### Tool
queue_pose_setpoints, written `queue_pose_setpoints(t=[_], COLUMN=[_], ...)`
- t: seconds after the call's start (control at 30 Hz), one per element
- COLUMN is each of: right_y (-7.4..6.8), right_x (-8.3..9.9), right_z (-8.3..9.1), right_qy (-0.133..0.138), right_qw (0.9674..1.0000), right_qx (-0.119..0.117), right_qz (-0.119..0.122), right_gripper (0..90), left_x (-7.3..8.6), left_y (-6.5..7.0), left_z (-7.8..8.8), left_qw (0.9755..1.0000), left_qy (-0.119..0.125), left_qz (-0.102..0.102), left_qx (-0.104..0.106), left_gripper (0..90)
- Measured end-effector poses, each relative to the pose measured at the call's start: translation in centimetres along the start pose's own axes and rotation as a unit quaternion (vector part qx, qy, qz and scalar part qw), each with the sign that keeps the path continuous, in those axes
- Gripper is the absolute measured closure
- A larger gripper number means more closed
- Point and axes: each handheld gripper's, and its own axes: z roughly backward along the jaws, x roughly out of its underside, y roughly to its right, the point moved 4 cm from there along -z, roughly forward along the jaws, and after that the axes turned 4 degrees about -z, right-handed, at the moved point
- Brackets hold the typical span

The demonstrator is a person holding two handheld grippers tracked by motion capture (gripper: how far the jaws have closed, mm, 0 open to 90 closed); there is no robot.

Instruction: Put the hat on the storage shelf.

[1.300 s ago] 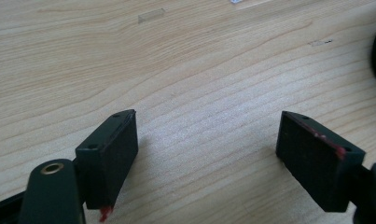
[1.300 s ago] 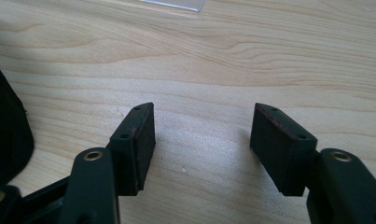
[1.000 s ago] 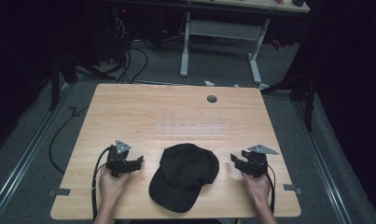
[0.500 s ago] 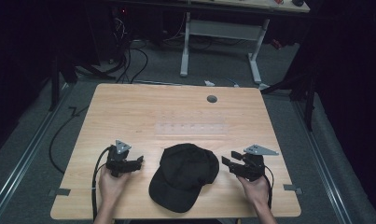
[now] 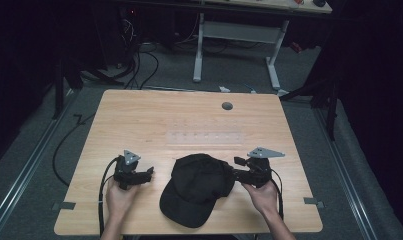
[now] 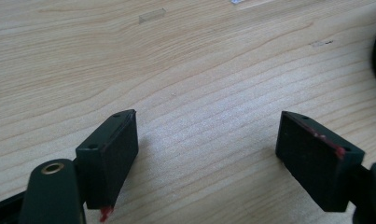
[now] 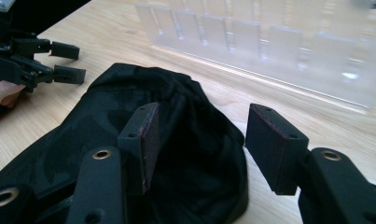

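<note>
Both claws spread | right claw [image 5: 237, 168] at cap [image 5: 196, 187] edge | left claw [image 5: 148, 172] over bare table [image 5: 154, 117]

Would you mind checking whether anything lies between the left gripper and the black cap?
Nothing visible does. Bare wooden table separates the open left gripper from the black cap; the clear plastic rack sits farther back.

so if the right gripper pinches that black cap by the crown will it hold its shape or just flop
Probably flops: the black cap has a creased, sagging fabric crown. The brim lies flat, so it looks stiffer. It likely drags rather than slides on the wooden table.
</note>
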Motion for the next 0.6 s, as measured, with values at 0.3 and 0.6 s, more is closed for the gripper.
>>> queue_pose_setpoints(t=[0.3,0.6], right_y=[-0.8,-1.2], right_x=[-0.8,-0.9], right_z=[-2.6,-5.0], right_qy=[-0.032,-0.057], right_qw=[0.9994,0.9981], right_qx=[-0.016,-0.020], right_qz=[0.001,-0.013], right_gripper=[43.8,46.0], left_x=[0.0,0.0], left_y=[0.0,0.0], left_z=[0.0,0.0], left_qw=[1.0000,1.0000], left_qy=[-0.001,0.000], left_qz=[0.000,0.000], left_qx=[0.000,-0.001], left_gripper=[21.4,21.6])
